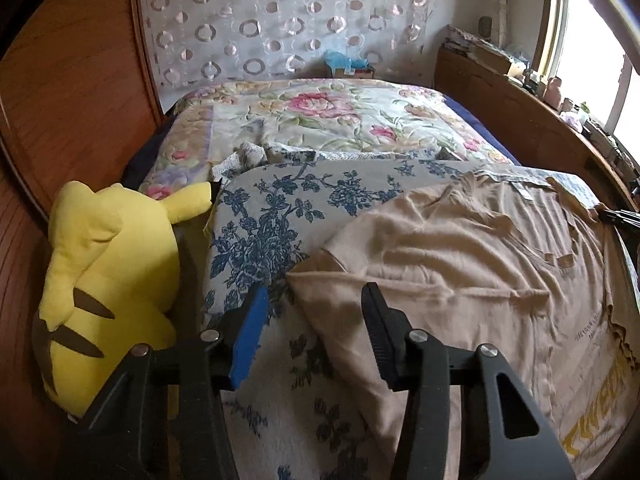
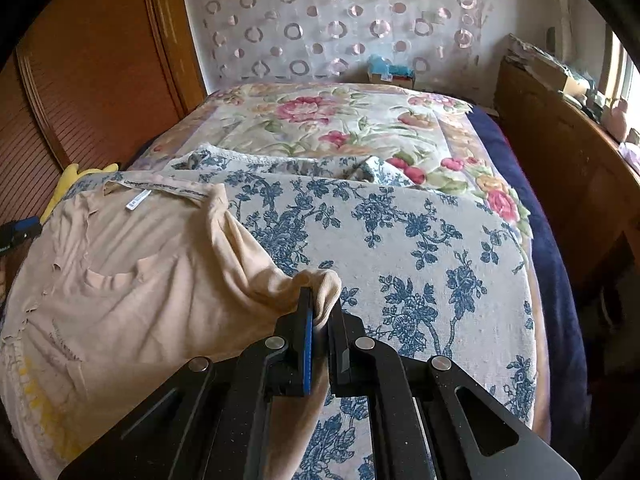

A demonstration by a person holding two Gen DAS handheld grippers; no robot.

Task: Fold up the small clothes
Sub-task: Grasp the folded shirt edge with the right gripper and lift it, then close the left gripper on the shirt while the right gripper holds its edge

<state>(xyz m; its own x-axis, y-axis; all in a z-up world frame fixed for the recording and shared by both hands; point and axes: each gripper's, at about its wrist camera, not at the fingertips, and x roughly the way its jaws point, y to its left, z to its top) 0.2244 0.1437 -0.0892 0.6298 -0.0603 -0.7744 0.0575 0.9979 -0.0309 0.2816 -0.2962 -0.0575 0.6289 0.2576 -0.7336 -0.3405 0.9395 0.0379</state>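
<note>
Left claw (image 1: 316,300): jaws set wide, nothing between them. It hangs over the left edge of the shirt (image 1: 472,264), where the beige cloth meets the blue-flowered cover (image 1: 256,232). The blue-padded finger (image 1: 252,336) stands over the cover, the black finger (image 1: 380,328) over the shirt. Contact between fingers and cloth cannot be confirmed from this view.

Right claw (image 2: 320,308): jaws narrow, pinching a bunched fold of the shirt (image 2: 132,280) at its right edge. The pinched cloth bulges out above the fingertips. The rest of the shirt trails left from the grip.

Shirt: beige, lying on the cover on the bed, creased, not flat. The collar with its white label (image 2: 136,202) lies at the far side. Yellow lettering (image 1: 596,412) shows near the hem on the near side. Several tears or ragged holes appear across the chest area in the right wrist view.

Surroundings: the cover lies over a pink-flowered quilt (image 1: 320,116), which spreads across the far part of the bed. A yellow plush toy (image 1: 108,280) lies at the left side of the bed, beside the cover, against a wood panel (image 1: 72,92). A sheer curtain (image 1: 288,20) with ring patterns hangs behind the bed. A wooden shelf (image 1: 520,120) with small items runs along the right, under a bright window (image 1: 592,60).
</note>
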